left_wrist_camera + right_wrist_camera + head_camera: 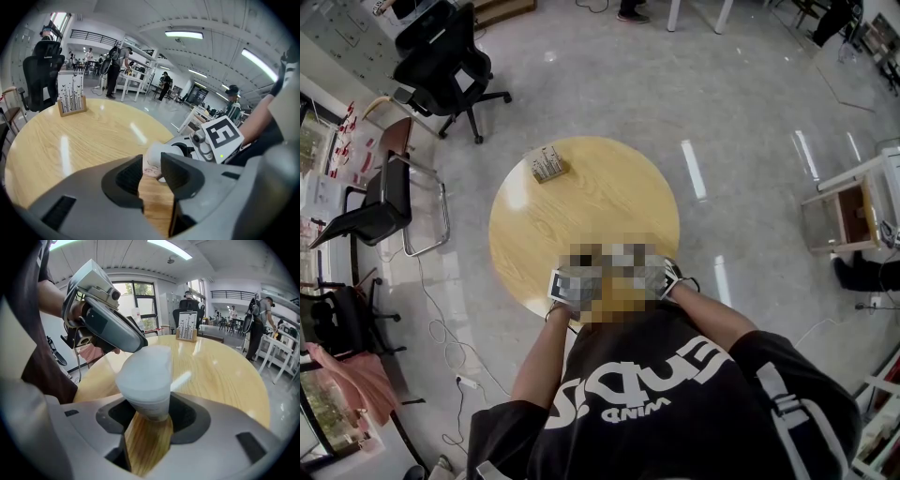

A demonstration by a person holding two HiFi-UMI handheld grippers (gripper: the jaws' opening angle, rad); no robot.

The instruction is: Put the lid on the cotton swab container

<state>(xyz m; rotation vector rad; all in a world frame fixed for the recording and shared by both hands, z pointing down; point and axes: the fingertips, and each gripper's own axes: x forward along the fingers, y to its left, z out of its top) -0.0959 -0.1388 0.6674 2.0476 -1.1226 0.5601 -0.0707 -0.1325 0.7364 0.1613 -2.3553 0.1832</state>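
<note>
A white frosted cotton swab container [146, 380] stands at the near edge of the round wooden table [591, 197]. My right gripper [149, 416] is shut on its lower part, one jaw on each side. Its lid [149, 355] forms the pale top. My left gripper [135, 339] reaches in from the upper left, its tip against the lid's rim. In the left gripper view the jaws [152, 169] stand narrowly apart with the white container [159, 154] at their tips; whether they pinch it does not show. The right gripper's marker cube [224, 136] sits just behind it.
A small wooden card holder [548, 166] stands at the table's far left edge. Black office chairs [450, 61] and a cantilever chair [380, 202] stand to the left, with a cable [441, 328] on the floor. People work at benches [117, 63] in the background.
</note>
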